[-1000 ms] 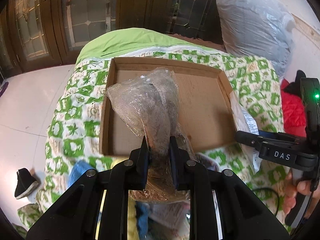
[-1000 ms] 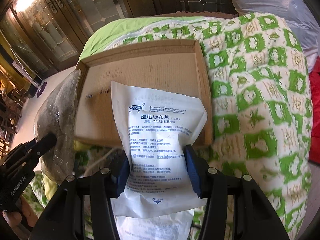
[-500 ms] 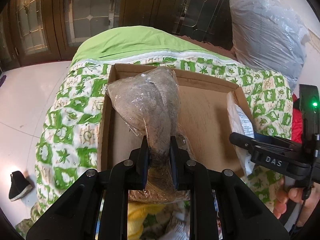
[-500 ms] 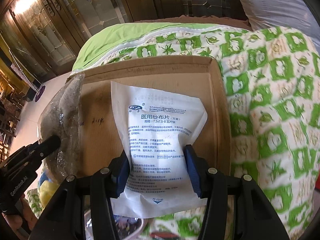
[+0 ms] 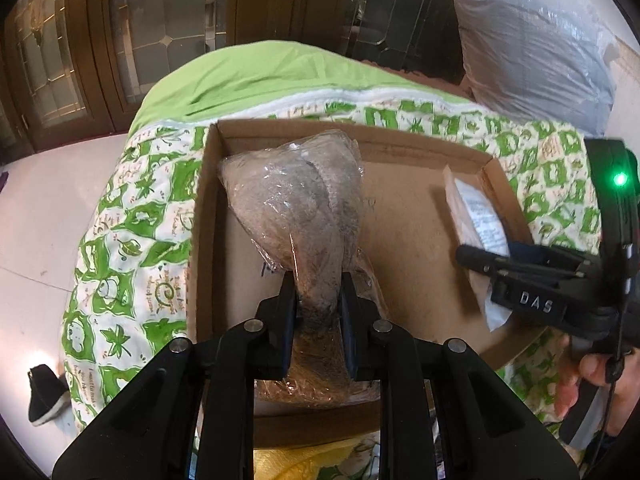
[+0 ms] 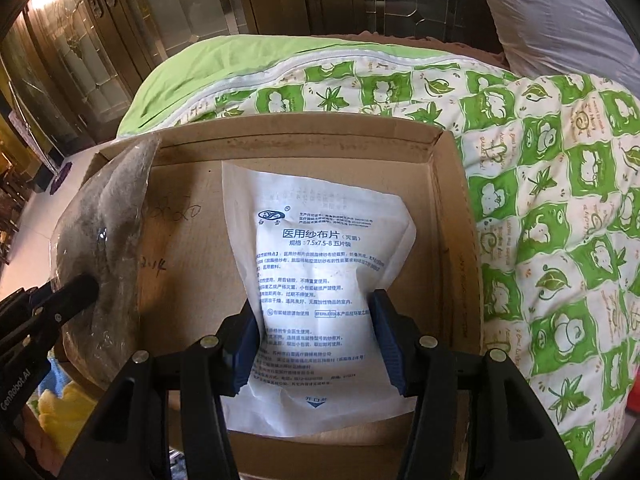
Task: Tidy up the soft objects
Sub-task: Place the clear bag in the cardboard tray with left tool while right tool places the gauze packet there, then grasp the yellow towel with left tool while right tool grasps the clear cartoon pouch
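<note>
My left gripper (image 5: 318, 292) is shut on a clear plastic bag of grey fabric (image 5: 296, 196), held over the left half of a shallow cardboard box (image 5: 420, 240). The bag also shows at the left of the right wrist view (image 6: 104, 248). My right gripper (image 6: 316, 324) is shut on a white gauze packet with blue print (image 6: 320, 260), held over the right half of the box (image 6: 192, 280). The right gripper (image 5: 532, 280) and the packet's edge (image 5: 476, 208) show at the right of the left wrist view.
The box lies on a green-and-white patterned quilt (image 6: 560, 220) over a green sheet (image 5: 256, 72). A large grey plastic bag (image 5: 532, 44) stands at the back right. Wooden glass-panel doors (image 5: 120, 40) are behind. A black shoe (image 5: 44, 396) lies on the white floor. Yellow fabric (image 6: 64, 412) lies below.
Both grippers have moved forward with their loads, from in front of the box to over its inside. The box looks larger and closer in both views.
</note>
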A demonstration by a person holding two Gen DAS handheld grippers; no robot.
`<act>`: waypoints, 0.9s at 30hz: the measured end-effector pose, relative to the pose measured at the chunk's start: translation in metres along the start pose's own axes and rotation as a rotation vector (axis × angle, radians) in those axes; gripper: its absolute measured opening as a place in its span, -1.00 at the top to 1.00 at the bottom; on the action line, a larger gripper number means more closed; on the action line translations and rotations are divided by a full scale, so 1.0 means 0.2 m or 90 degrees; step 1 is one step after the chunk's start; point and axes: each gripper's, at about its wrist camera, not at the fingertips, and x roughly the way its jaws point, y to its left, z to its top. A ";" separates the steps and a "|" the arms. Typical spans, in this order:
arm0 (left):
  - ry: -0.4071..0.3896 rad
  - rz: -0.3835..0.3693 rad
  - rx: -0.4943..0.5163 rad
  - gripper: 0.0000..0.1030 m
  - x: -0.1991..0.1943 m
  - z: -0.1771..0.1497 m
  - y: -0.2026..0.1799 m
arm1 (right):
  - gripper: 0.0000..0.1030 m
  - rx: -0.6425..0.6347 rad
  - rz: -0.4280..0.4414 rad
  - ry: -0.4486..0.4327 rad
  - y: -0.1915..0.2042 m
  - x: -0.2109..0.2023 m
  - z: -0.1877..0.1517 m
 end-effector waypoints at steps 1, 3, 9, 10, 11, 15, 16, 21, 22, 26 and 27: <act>0.005 -0.001 -0.002 0.66 0.01 0.00 0.00 | -0.09 -0.002 -0.003 -0.002 0.00 0.00 0.00; 0.010 -0.007 -0.010 0.62 0.02 -0.01 0.01 | -0.13 -0.005 -0.005 -0.005 0.01 0.01 0.00; -0.006 -0.002 -0.005 0.19 -0.01 -0.02 0.00 | -0.46 0.003 -0.009 -0.013 0.02 0.00 -0.02; -0.008 0.001 -0.002 -0.02 -0.02 -0.02 0.00 | -0.50 0.003 -0.009 -0.017 0.02 -0.01 -0.03; -0.012 0.002 0.002 -0.06 -0.03 -0.02 -0.01 | -0.53 0.001 -0.010 -0.022 0.02 -0.03 -0.04; -0.017 0.001 0.008 -0.06 -0.06 -0.04 -0.01 | -0.54 -0.010 -0.016 -0.052 0.02 -0.11 -0.05; -0.017 0.002 0.008 -0.06 -0.07 -0.05 -0.01 | -0.54 -0.010 -0.012 -0.058 0.02 -0.13 -0.07; -0.012 0.011 0.009 -0.06 -0.19 -0.10 0.05 | -0.54 0.008 0.013 -0.054 -0.02 -0.20 -0.14; -0.012 0.011 0.006 -0.06 -0.21 -0.11 0.06 | -0.54 0.015 0.018 -0.050 -0.03 -0.21 -0.16; -0.020 0.009 -0.020 -0.06 -0.37 -0.22 0.14 | -0.54 0.037 0.035 -0.042 -0.06 -0.27 -0.27; -0.017 0.008 -0.028 -0.06 -0.39 -0.25 0.16 | -0.55 0.041 0.042 -0.039 -0.07 -0.29 -0.30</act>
